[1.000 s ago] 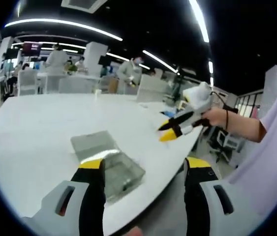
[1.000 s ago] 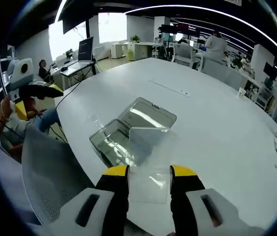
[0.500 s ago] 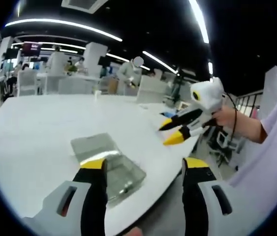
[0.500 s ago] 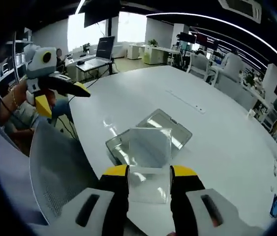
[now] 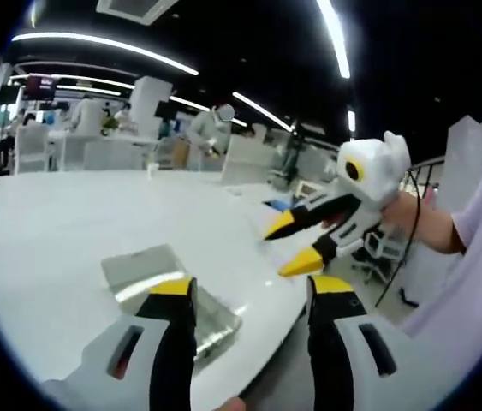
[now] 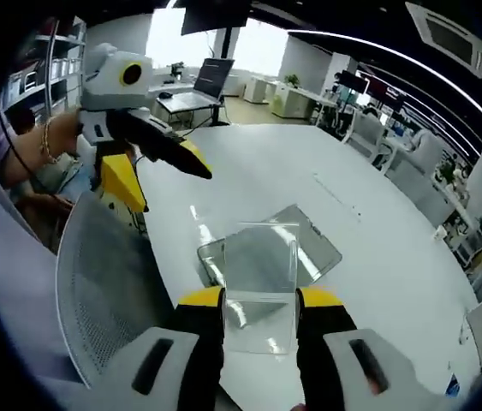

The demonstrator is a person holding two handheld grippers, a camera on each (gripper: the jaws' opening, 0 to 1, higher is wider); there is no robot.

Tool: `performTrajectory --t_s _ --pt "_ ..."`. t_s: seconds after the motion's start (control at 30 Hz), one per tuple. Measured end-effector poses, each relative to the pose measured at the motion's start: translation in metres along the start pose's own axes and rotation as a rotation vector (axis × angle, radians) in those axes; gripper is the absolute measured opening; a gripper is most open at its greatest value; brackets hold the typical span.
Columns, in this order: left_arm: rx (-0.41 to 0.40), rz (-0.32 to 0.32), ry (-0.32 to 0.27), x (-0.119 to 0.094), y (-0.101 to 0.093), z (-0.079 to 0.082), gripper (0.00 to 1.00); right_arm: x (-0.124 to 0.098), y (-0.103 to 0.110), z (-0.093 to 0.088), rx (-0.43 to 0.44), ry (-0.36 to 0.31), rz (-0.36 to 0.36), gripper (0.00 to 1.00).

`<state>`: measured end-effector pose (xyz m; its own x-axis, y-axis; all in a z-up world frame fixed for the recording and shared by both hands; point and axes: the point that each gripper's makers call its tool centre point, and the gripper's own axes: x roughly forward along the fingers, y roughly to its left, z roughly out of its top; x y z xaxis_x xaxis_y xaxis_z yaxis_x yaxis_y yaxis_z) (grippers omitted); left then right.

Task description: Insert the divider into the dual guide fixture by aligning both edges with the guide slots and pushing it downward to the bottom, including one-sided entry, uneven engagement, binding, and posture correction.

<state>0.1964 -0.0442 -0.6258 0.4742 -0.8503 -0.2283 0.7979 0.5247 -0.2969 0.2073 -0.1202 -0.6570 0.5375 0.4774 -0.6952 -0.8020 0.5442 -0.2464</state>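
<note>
Jaws, left gripper view: left gripper (image 5: pixel 245 295) has its jaws spread apart, nothing between them.
Fixture, left gripper view: clear dual guide fixture (image 5: pixel 170 287) lies on the white tabletop (image 5: pixel 69 223) near its edge, partly behind one jaw.
Visitor, left gripper view: right gripper (image 5: pixel 296 244) hangs off the tabletop's edge, yellow tips parted.
Jaws, right gripper view: right gripper (image 6: pixel 259 300) is clamped on the clear divider (image 6: pixel 260 274), upright above the fixture (image 6: pixel 309 248).
Visitor, right gripper view: left gripper (image 6: pixel 159 175) beside a mesh chair back (image 6: pixel 108 291).

Yellow-tipped black jaws on grey-white gripper (image 5: pixel 245 295) bodies (pale lilac sleeve (image 5: pixel 472 282), wrist bracelet (image 6: pixel 46 141))
</note>
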Motion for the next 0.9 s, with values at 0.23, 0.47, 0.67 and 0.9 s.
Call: performTrajectory --t_s 0.23,0.47,0.67,0.9 --pt "-0.007 -0.045 0.015 0.019 -0.007 0.002 0.41 0.001 0.001 0.007 -0.105 0.027 -0.019 0.28" --pt "-0.062 -0.076 -0.001 0.028 -0.004 0.008 0.29 0.001 0.003 0.009 -0.124 0.027 -0.009 0.28" --pt "-0.115 -0.088 0.005 0.035 -0.002 0.005 0.24 0.002 0.004 0.012 -0.144 0.028 -0.009 0.28" --pt "-0.126 -0.105 0.027 0.044 -0.005 0.002 0.18 0.004 0.005 0.016 -0.165 0.023 -0.004 0.28"
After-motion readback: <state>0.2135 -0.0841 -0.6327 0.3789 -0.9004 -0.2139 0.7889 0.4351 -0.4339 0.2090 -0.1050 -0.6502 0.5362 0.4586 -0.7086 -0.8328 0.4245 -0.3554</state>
